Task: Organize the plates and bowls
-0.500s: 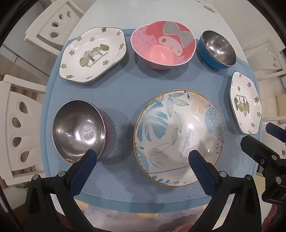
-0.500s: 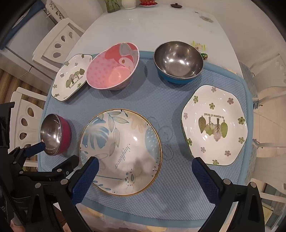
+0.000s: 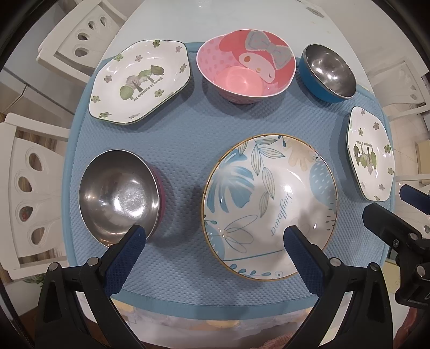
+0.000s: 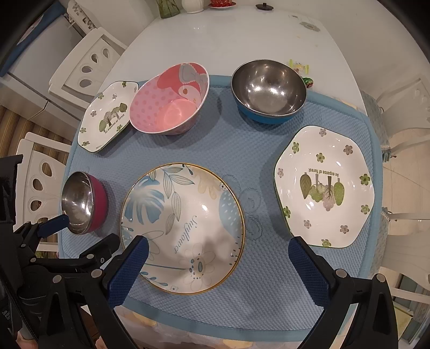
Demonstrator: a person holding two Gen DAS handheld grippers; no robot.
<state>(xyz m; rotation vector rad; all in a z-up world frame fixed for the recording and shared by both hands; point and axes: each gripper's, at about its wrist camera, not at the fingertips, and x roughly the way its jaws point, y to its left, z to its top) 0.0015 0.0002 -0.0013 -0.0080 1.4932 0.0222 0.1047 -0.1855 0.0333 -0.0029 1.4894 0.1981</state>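
Note:
On the blue mat (image 3: 188, 139) (image 4: 228, 150) lie a large round leaf-pattern plate (image 3: 268, 206) (image 4: 182, 228), two white hexagonal plates (image 3: 139, 80) (image 4: 325, 185), a pink cartoon bowl (image 3: 244, 67) (image 4: 169, 99), a steel bowl with blue outside (image 3: 328, 72) (image 4: 268, 91) and a steel bowl with red outside (image 3: 118, 196) (image 4: 83, 201). My left gripper (image 3: 212, 233) is open above the mat's near edge, between the red steel bowl and the round plate. My right gripper (image 4: 217, 247) is open over the round plate's near right side. Both are empty.
The mat lies on a white oval table (image 4: 228, 40). White chairs (image 3: 80, 35) (image 3: 27, 201) stand at the left and others at the right (image 4: 403, 107). Small items (image 4: 193, 5) stand at the table's far end.

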